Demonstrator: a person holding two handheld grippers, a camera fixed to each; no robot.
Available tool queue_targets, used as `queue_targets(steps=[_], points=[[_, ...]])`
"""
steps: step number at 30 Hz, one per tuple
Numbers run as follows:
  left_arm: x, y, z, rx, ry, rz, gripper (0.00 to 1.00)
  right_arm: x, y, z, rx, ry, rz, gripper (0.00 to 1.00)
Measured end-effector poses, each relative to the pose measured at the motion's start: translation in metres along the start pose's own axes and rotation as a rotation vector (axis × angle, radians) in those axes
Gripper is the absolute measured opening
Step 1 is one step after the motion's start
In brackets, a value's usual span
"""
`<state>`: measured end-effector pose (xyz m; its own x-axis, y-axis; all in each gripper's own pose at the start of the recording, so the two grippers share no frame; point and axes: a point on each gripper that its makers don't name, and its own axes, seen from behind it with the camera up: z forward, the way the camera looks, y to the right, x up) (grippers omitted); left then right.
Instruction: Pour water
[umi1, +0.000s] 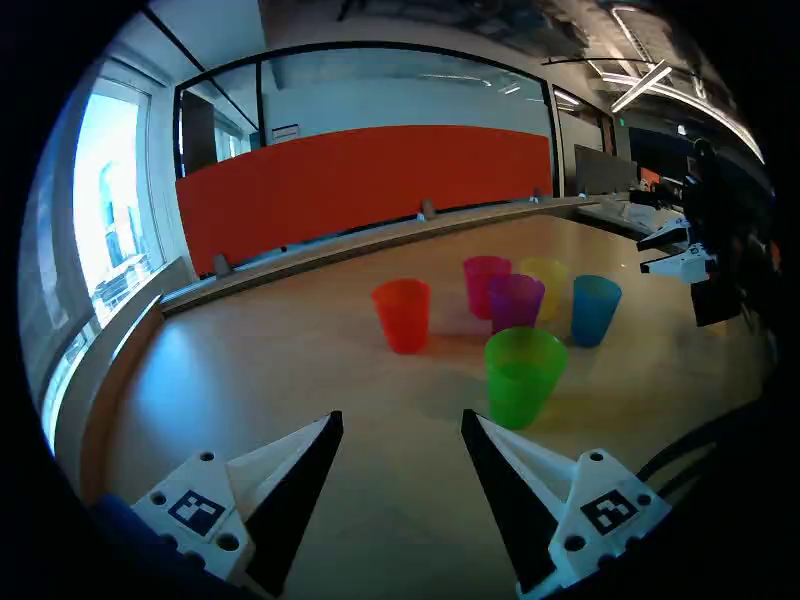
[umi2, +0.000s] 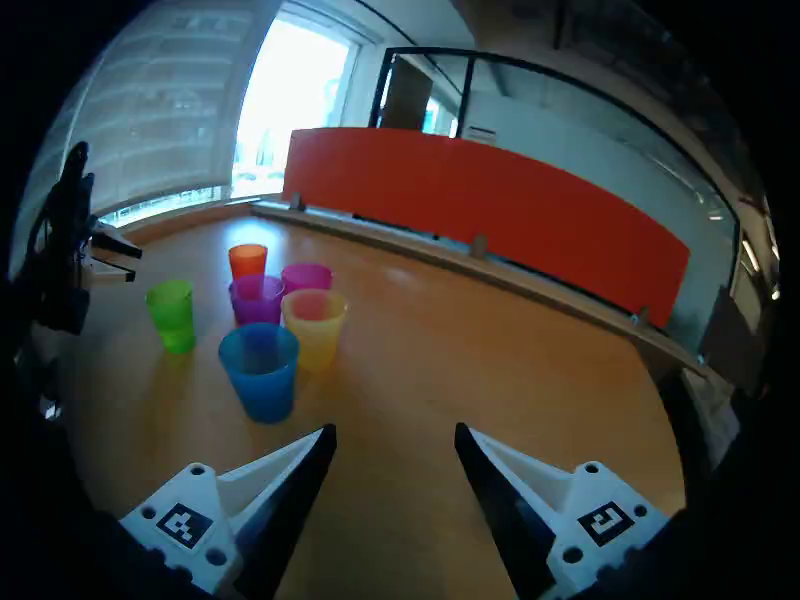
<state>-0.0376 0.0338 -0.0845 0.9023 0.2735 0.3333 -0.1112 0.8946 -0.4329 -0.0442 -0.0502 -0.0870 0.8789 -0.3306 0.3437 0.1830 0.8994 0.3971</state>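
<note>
Jaws apart, six translucent coloured cups (umi1: 523, 375), clustered upright on table (umi1: 300, 370)

Six cups (umi2: 256, 300) stand grouped on a long table (umi1: 250, 400), ahead and slightly right of the left gripper (umi1: 401, 415) in the left gripper view. The front cup (umi1: 523, 375) stands nearest, a little apart from the others. Behind it the middle cup (umi1: 516, 302) sits close before the back-left cup (umi1: 484, 278) and the back-right cup (umi1: 547, 278). The leftmost cup (umi1: 402, 315) stands apart on the left, and the rightmost cup (umi1: 595, 310) just beside the back-right cup. The right gripper (umi1: 680, 262) hangs at the table's right side, beyond the group. A partition panel (umi1: 370, 190) runs behind the table's far edge, with a window (umi1: 110, 230) to its left
</note>
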Motion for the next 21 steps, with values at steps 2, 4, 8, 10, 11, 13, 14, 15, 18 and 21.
queue_targets(steps=[2,4,8,10,11,13,14,15,18,21], points=[[0.004,-0.006,-0.001,0.019,0.016,-0.016,0.88,0.003,0.005,-0.001,-0.029,0.02,0.008,0.91],[0.008,-0.011,-0.003,0.035,0.034,-0.029,0.88,0.007,0.009,-0.003,-0.057,0.039,0.017,0.91],[0.016,-0.018,-0.006,0.057,0.076,-0.055,0.88,0.015,0.017,-0.005,-0.109,0.077,0.03,0.91],[0.02,-0.021,-0.007,0.068,0.095,-0.069,0.88,0.022,0.02,-0.006,-0.13,0.101,0.036,0.91],[0.021,-0.023,-0.008,0.073,0.103,-0.076,0.88,0.026,0.022,-0.007,-0.14,0.114,0.039,0.91],[0.026,-0.027,-0.009,0.086,0.122,-0.088,0.87,0.035,0.024,-0.008,-0.157,0.144,0.048,0.91],[0.028,-0.029,-0.01,0.092,0.13,-0.094,0.88,0.039,0.026,-0.009,-0.163,0.157,0.052,0.91],[0.03,-0.031,-0.011,0.098,0.14,-0.099,0.88,0.044,0.027,-0.009,-0.17,0.171,0.057,0.91],[0.039,-0.037,-0.014,0.113,0.171,-0.111,0.88,0.055,0.029,-0.011,-0.184,0.208,0.069,0.91],[0.047,-0.042,-0.016,0.131,0.205,-0.12,0.88,0.067,0.031,-0.011,-0.202,0.245,0.081,0.91]])
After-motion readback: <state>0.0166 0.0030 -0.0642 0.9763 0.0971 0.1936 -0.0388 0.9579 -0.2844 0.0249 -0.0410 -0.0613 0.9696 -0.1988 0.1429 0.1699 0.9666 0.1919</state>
